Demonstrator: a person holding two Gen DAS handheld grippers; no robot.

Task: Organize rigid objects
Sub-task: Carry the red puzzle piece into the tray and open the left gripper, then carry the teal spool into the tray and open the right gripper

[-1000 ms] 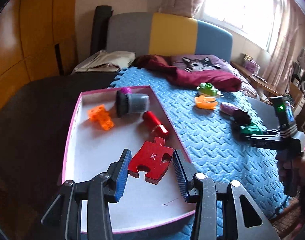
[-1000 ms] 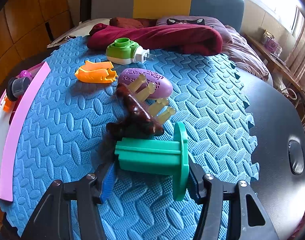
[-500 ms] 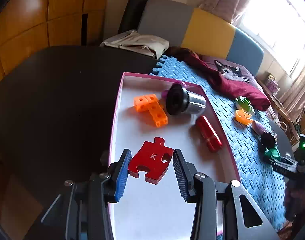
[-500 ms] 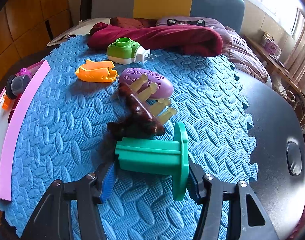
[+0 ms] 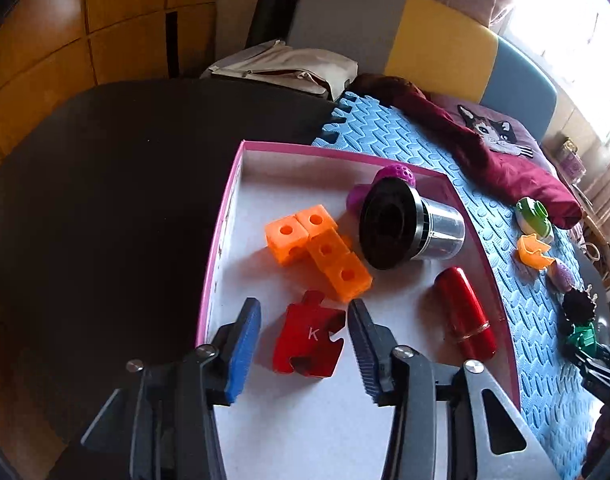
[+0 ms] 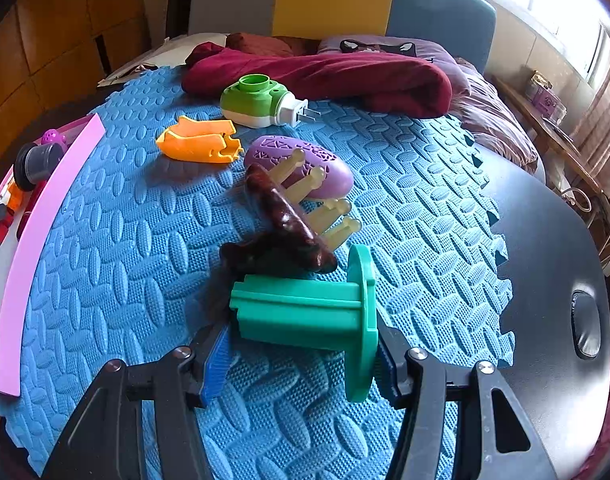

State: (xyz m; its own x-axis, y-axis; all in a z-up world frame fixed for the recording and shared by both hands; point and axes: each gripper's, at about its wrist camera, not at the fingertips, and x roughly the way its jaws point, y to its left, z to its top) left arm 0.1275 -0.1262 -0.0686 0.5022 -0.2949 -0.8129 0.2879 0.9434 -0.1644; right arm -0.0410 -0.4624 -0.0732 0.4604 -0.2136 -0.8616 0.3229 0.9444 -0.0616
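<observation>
A red puzzle piece marked K [image 5: 309, 340] lies on the white floor of the pink-rimmed tray [image 5: 221, 240], just below the orange blocks [image 5: 317, 248]. My left gripper [image 5: 303, 308] straddles it; its jaws are opening and a gap shows on both sides of the piece. On the blue foam mat [image 6: 125, 240], my right gripper [image 6: 301, 344] is shut on a green flanged spool [image 6: 305, 312], one pad on the shaft end, the other on the flange. A dark brown comb [image 6: 285, 220] lies just beyond the spool.
The tray also holds a black-and-silver cylinder [image 5: 409, 228], a red tube [image 5: 465, 316] and a purple ball [image 5: 397, 174]. On the mat lie a purple oval [image 6: 301, 160], an orange piece [image 6: 197, 144], a green plug-in device [image 6: 261, 100] and a maroon cloth [image 6: 325, 76].
My left gripper carried the red puzzle piece down towards the tray's left side, then its jaws parted from the piece. The right gripper and spool have not moved.
</observation>
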